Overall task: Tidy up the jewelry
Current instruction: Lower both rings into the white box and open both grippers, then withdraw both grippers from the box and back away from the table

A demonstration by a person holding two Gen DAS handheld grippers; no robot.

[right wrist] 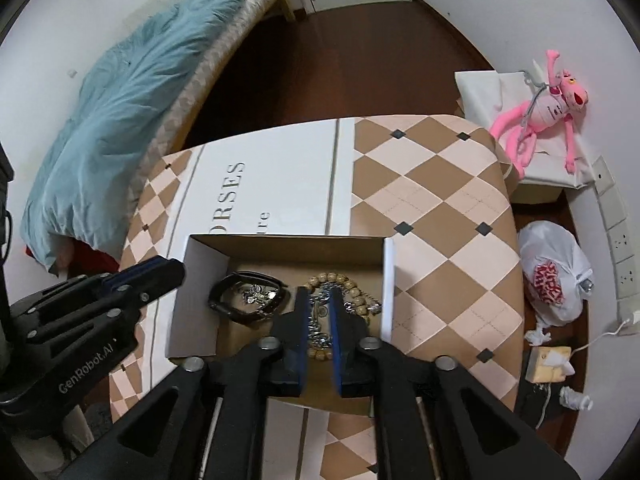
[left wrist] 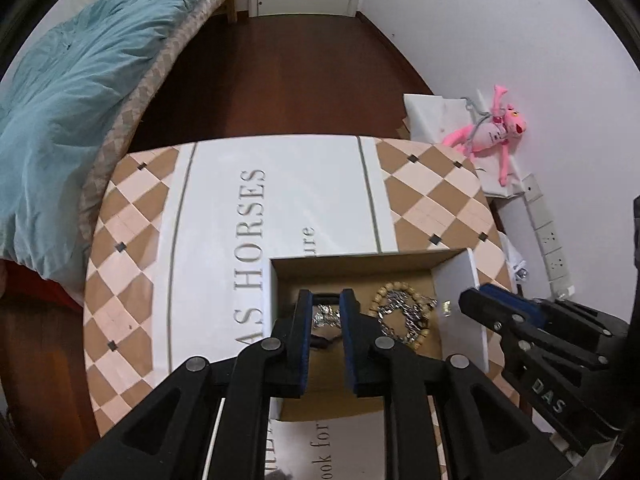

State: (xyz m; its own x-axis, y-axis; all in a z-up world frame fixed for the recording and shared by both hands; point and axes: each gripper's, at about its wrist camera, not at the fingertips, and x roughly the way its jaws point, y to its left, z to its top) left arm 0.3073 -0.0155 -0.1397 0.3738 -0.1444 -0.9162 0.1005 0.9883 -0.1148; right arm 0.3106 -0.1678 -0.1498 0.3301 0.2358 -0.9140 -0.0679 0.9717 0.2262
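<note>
An open cardboard box (left wrist: 352,266) (right wrist: 200,276) stands on the checked table top (left wrist: 132,208) (right wrist: 432,200). Inside it lie a wooden bead bracelet (left wrist: 394,288) (right wrist: 332,279), a silver chain (left wrist: 404,314) (right wrist: 318,314) tangled with the beads, and a black bangle (right wrist: 224,304) with a silver charm (right wrist: 258,294) (left wrist: 324,314) in its ring. My left gripper (left wrist: 326,300) (right wrist: 168,268) hovers over the box's left half, jaws a narrow gap apart, holding nothing. My right gripper (right wrist: 319,294) (left wrist: 476,300) hangs over the beads and chain, also slightly apart and empty.
A bed with a teal blanket (left wrist: 80,92) (right wrist: 120,92) runs along the left. A pink plush toy (left wrist: 492,128) (right wrist: 552,112) lies on white boxes at the right wall. A white plastic bag (right wrist: 556,276) and small clutter sit on the dark wooden floor (left wrist: 280,72).
</note>
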